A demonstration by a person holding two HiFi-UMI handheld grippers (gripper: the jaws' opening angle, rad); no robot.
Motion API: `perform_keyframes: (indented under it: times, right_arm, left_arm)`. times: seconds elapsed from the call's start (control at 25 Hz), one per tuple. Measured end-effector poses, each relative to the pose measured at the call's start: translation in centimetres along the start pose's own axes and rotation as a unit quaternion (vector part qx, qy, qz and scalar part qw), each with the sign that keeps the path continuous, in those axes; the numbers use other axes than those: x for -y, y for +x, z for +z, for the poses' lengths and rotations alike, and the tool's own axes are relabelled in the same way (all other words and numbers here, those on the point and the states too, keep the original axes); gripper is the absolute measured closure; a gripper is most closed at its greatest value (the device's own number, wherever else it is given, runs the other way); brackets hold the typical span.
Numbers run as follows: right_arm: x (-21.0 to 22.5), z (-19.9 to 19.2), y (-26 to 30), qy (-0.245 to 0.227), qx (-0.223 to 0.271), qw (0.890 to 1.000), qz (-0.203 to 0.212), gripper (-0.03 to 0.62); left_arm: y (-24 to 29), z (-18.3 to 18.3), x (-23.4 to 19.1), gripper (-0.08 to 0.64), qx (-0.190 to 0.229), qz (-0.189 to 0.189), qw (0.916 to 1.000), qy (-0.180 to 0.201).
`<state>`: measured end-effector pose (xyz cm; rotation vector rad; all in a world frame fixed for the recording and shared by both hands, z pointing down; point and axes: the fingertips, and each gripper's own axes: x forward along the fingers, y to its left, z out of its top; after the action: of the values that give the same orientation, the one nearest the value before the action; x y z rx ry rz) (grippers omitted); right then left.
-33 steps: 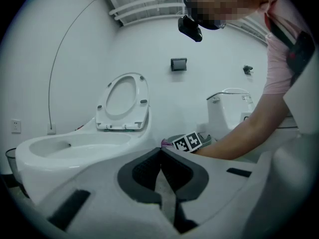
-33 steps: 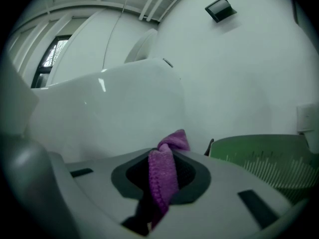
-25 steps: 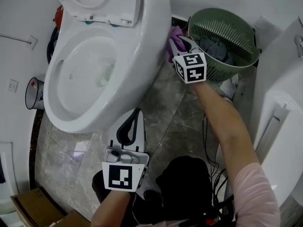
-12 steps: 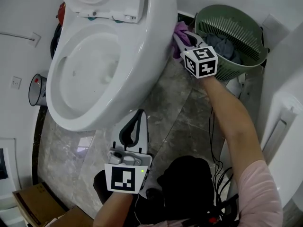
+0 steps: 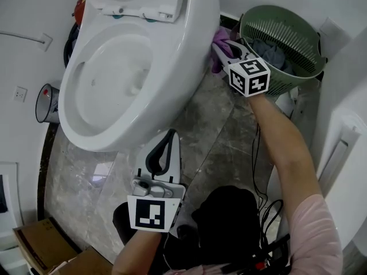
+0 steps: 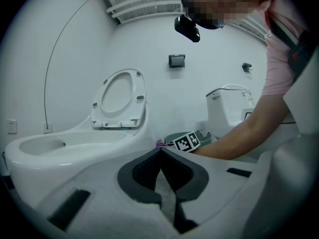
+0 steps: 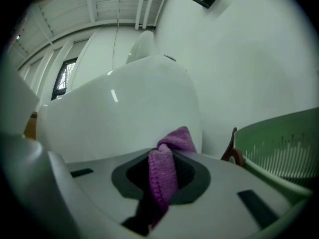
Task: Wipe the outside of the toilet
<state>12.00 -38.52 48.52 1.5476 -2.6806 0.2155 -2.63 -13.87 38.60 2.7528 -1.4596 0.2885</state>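
Note:
A white toilet (image 5: 189,67) with its seat raised fills the upper left of the head view. My right gripper (image 5: 221,49) is shut on a purple cloth (image 5: 219,40) and holds it against the toilet's right outer side, near the back. In the right gripper view the purple cloth (image 7: 167,171) sticks out between the jaws, close to the toilet's white wall (image 7: 124,118). My left gripper (image 5: 163,148) hangs low in front of the bowl, shut with nothing in it; its own view shows the jaws (image 6: 160,169) closed.
A green slatted basket (image 5: 287,22) holding dark cloths stands right of the toilet, close to my right gripper. A white fixture (image 5: 344,171) lines the right edge. A small bin (image 5: 45,103) sits left of the bowl. Cardboard boxes (image 5: 43,248) lie at bottom left.
My right gripper with the purple cloth has slid a little up and right along the toilet's side, towards the back. The left gripper has stayed nearly still.

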Motion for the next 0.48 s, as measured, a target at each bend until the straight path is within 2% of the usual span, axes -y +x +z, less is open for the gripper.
perform_keyframes:
  times: [0.48]
  right_arm:
    - [-3.1, -0.4, -1.3, -0.005, -0.005, 1.000, 0.023, 0.534]
  left_arm:
    - [-1.7, 0.1, -0.7, 0.552, 0.007, 0.001, 0.9999, -0.008]
